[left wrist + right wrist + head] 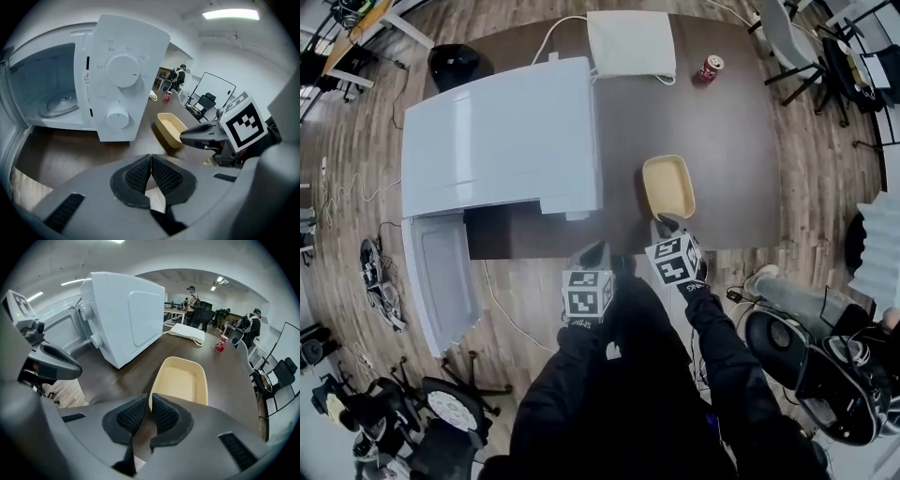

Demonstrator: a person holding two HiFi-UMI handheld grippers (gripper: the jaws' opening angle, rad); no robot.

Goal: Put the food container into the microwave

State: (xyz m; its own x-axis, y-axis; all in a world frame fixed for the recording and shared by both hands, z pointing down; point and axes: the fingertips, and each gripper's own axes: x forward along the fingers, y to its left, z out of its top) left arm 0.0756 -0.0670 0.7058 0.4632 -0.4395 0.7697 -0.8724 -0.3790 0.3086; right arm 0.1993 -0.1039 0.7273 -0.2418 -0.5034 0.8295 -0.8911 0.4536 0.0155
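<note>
Place: office-lab | signs — office chair [206, 101], whiteboard [219, 86], ceiling light [229, 14]

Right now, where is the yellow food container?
Head view: the food container sits on the table, right of the microwave, near rim in the right claw.

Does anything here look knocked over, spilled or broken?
Nothing stands out. The microwave door is swung wide open past the table edge, the empty food container sits flat, its near rim pinched by the right hand-held gripper, and the red can stands upright.

Red can [711, 67], white pad [630, 44] — dark table [733, 141]
</note>
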